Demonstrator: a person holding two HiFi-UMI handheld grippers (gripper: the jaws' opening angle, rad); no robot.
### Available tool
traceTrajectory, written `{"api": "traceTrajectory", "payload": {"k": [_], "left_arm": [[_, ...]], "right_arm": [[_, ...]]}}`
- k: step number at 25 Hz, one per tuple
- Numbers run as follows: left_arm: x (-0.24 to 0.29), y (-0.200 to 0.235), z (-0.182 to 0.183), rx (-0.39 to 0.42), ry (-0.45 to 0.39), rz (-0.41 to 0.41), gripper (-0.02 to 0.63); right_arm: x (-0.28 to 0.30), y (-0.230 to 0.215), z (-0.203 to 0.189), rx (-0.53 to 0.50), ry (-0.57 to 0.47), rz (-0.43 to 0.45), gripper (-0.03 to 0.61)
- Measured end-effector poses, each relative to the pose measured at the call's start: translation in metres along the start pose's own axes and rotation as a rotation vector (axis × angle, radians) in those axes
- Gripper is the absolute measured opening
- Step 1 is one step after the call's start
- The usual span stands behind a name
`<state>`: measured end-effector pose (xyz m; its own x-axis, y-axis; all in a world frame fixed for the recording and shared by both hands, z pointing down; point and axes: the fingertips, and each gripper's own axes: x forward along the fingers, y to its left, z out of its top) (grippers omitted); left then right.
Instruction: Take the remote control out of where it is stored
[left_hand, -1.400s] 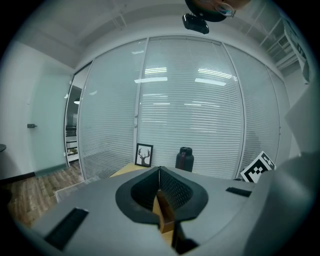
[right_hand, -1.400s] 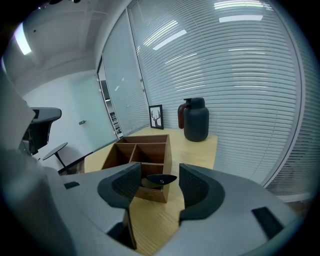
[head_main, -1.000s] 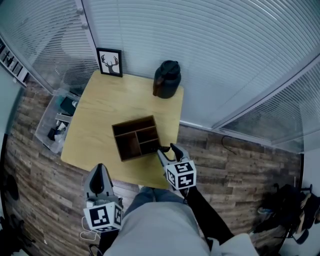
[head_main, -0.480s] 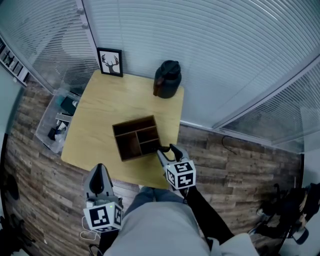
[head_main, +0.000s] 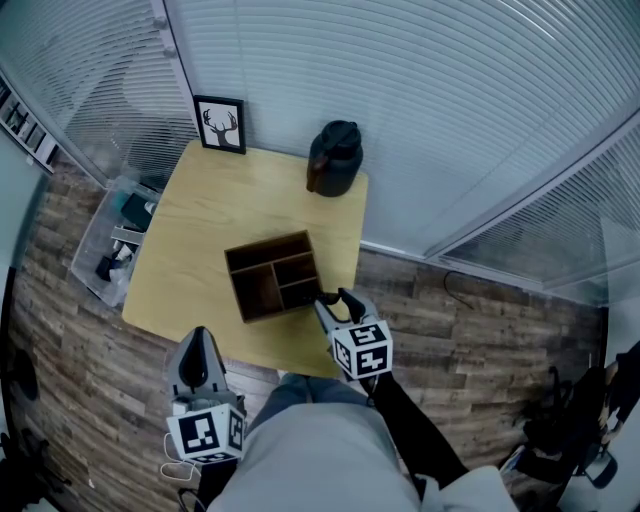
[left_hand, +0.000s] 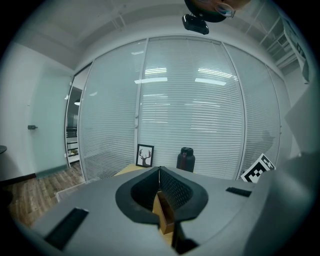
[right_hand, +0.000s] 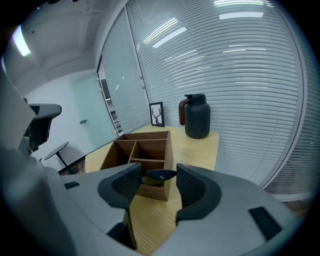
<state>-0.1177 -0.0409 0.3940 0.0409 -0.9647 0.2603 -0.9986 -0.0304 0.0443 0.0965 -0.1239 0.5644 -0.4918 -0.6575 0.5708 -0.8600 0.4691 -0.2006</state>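
A black remote control (right_hand: 161, 175) stands on end in the near right compartment of a brown wooden organizer box (right_hand: 150, 150), its rounded top poking above the rim. My right gripper (right_hand: 160, 182) has a pad against each side of that top and is shut on it. In the head view the right gripper (head_main: 332, 298) sits at the near right corner of the box (head_main: 262, 290) on the light wood table (head_main: 190, 240). My left gripper (head_main: 199, 345) hangs shut and empty just off the table's near edge, with its pads (left_hand: 165, 187) pressed together.
A black jug (head_main: 333, 158) and a framed deer picture (head_main: 219, 124) stand at the table's far edge against the glass wall with blinds. A clear plastic bin (head_main: 110, 235) of odds and ends sits on the floor at the left. Dark bags (head_main: 575, 430) lie at far right.
Neither gripper has moved. Only the dark things on the floor at the far right have shifted.
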Motion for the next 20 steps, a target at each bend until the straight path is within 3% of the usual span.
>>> {"api": "traceTrajectory", "payload": {"k": [20], "left_arm": [[-0.003, 0.003, 0.001, 0.0, -0.005, 0.004, 0.009]], "right_arm": [[-0.005, 0.013, 0.014, -0.04, -0.037, 0.029, 0.201]]}}
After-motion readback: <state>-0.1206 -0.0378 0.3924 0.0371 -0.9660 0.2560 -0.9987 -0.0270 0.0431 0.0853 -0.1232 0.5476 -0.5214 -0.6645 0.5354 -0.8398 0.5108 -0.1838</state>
